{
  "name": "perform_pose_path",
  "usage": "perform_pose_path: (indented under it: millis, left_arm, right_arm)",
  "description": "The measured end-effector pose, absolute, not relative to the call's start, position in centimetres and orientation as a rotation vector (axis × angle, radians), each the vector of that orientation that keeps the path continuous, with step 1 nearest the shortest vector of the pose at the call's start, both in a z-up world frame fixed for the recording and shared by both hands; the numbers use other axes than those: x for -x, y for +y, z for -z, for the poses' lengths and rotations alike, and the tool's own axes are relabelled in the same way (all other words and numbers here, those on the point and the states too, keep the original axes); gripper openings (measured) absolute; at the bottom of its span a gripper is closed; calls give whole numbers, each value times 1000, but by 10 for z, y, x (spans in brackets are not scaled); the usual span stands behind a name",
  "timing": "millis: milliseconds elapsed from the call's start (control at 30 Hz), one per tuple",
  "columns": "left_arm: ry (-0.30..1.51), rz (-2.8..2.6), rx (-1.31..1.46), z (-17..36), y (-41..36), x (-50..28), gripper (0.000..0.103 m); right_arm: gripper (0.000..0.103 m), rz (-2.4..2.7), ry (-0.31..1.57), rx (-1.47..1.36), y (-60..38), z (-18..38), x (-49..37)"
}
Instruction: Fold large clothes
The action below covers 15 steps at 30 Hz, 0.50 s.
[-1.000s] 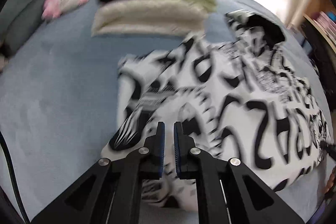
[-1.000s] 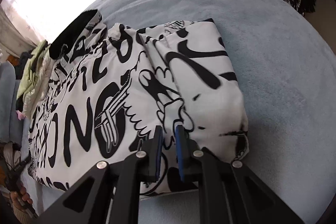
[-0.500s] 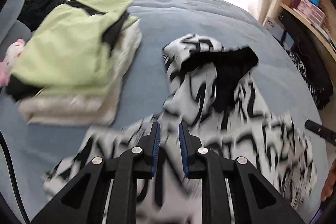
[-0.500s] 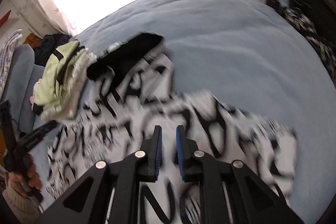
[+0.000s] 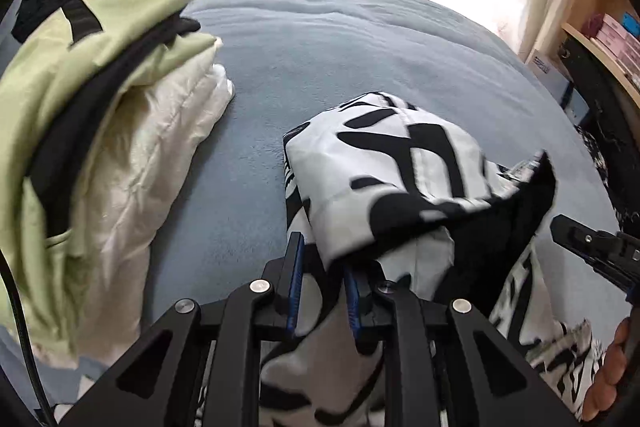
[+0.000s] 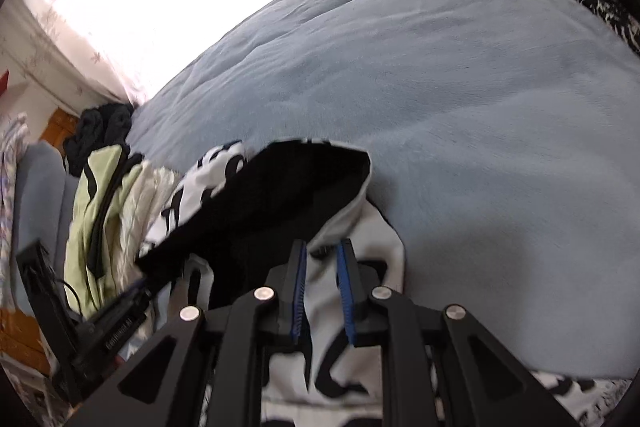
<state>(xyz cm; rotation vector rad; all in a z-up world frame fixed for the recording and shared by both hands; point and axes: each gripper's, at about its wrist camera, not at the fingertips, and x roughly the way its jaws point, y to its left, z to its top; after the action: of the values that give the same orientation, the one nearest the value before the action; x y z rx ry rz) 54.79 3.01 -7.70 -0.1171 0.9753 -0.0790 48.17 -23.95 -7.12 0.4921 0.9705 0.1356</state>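
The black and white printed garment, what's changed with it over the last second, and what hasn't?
The printed garment, flat on the blue blanket before, is now lifted and carried over itself toward the window, its black lining showing. The left gripper and right gripper are both shut on its fabric. The folded stack stayed put.

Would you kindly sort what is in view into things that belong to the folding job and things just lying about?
Belonging to the job:
- black-and-white printed garment
- left tool, gripping it
- right tool, gripping it
- blue bed cover

Lying about:
- folded green and cream pile
- dark clothes heap
- shelf boxes
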Motion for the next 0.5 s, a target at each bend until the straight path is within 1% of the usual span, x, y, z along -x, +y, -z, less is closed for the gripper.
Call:
perform_pose_path:
  millis: [200,267,300,333,367,500]
  left_arm:
    - [982,53,171,91,33,-571,17]
    - [983,48,170,92,33,-573,17]
    - [981,42,162,92,32,-576,16]
    - [978,38,146,92,31,-579,9]
    - [976,24,122,90,29,-580,5]
    - [967,-32,-36,80,24,-585,2]
  right_arm:
    - [16,-111,979,-504,-244,85,-501]
    - [18,-109,969,-529,-249,87,-504]
    - [19,-112,963,-544,-251,89,-506]
    - [20,-104,961,-548,-252,89,-508]
    - [22,-89,963,-545,-253,90,-509]
    - [23,-59,953,-536,-255,90,-509]
